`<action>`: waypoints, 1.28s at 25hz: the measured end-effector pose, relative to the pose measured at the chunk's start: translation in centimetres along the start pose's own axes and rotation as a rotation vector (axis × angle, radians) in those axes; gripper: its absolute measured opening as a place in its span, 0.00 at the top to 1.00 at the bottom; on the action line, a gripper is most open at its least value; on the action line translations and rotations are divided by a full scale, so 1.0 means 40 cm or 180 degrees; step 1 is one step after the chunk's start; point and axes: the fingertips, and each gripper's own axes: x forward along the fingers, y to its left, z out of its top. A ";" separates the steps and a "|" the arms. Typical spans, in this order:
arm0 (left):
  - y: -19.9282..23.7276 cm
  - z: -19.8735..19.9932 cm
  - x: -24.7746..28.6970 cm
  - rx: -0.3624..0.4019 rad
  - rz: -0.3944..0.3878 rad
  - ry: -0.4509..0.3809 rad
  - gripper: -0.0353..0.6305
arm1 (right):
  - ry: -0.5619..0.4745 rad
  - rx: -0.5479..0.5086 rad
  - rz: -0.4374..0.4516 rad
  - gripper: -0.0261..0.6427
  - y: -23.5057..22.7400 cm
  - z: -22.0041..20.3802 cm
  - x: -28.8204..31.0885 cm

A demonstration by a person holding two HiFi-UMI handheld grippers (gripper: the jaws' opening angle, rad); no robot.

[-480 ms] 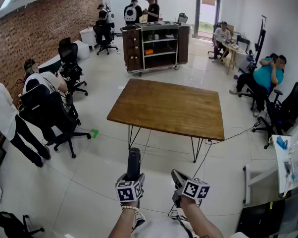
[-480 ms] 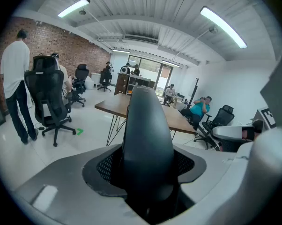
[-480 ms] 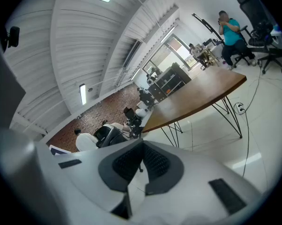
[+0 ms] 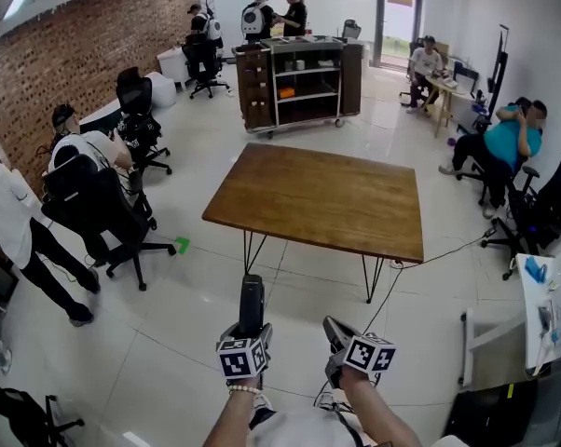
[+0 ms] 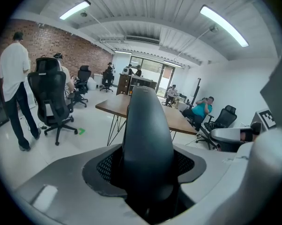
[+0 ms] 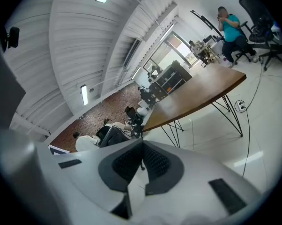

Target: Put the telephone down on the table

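Observation:
My left gripper (image 4: 251,327) is shut on a black telephone handset (image 4: 252,302), which stands up out of its jaws. In the left gripper view the telephone (image 5: 147,139) fills the middle, clamped between the grey pads (image 5: 183,165). My right gripper (image 4: 337,331) hangs beside it, shut, with nothing in it; its pads (image 6: 155,165) meet in the right gripper view. The brown wooden table (image 4: 322,198) on black hairpin legs stands ahead on the white floor, apart from both grippers. Its top is bare. It also shows as the table (image 5: 110,106) and the table (image 6: 197,93).
Black office chairs (image 4: 99,212) and seated people are at the left. A person in white (image 4: 10,226) stands at the left edge. A dark shelf cart (image 4: 299,82) is behind the table. A cable (image 4: 392,291) runs over the floor by the table's right leg. A white desk (image 4: 551,305) is at right.
Both grippers keep their places in the view, and the telephone stays held. The person in white at the left edge has stepped a little.

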 end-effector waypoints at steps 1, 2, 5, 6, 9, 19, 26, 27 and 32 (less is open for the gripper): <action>-0.007 -0.002 0.000 -0.0003 0.0010 -0.0001 0.50 | 0.0007 0.0003 0.0007 0.96 -0.007 0.002 -0.005; -0.014 -0.005 0.000 -0.0011 0.0020 -0.0004 0.50 | 0.0016 0.0006 0.0015 0.96 -0.013 0.004 -0.010; -0.045 -0.012 0.004 -0.0056 0.0059 -0.0022 0.50 | 0.0060 0.0007 0.0048 0.96 -0.036 0.019 -0.028; -0.059 -0.016 0.007 -0.0073 0.0075 -0.0026 0.50 | 0.0081 0.0012 0.0061 0.96 -0.047 0.024 -0.035; -0.102 -0.026 0.016 -0.0108 0.0111 -0.0027 0.50 | 0.0150 0.0043 0.0074 0.96 -0.087 0.035 -0.059; -0.179 -0.056 0.029 -0.0186 0.0202 -0.0015 0.50 | 0.0357 0.0145 0.0104 0.96 -0.171 0.008 -0.071; -0.163 -0.019 0.070 -0.0140 0.0201 -0.0022 0.50 | 0.0373 0.0172 0.0163 0.96 -0.165 0.027 -0.016; -0.156 -0.010 0.076 -0.0137 0.0202 -0.0033 0.50 | 0.0383 0.0155 0.0165 0.96 -0.164 0.028 -0.006; -0.130 0.033 0.128 -0.0131 0.0146 -0.0022 0.50 | 0.0306 0.0103 0.0105 0.96 -0.173 0.070 0.037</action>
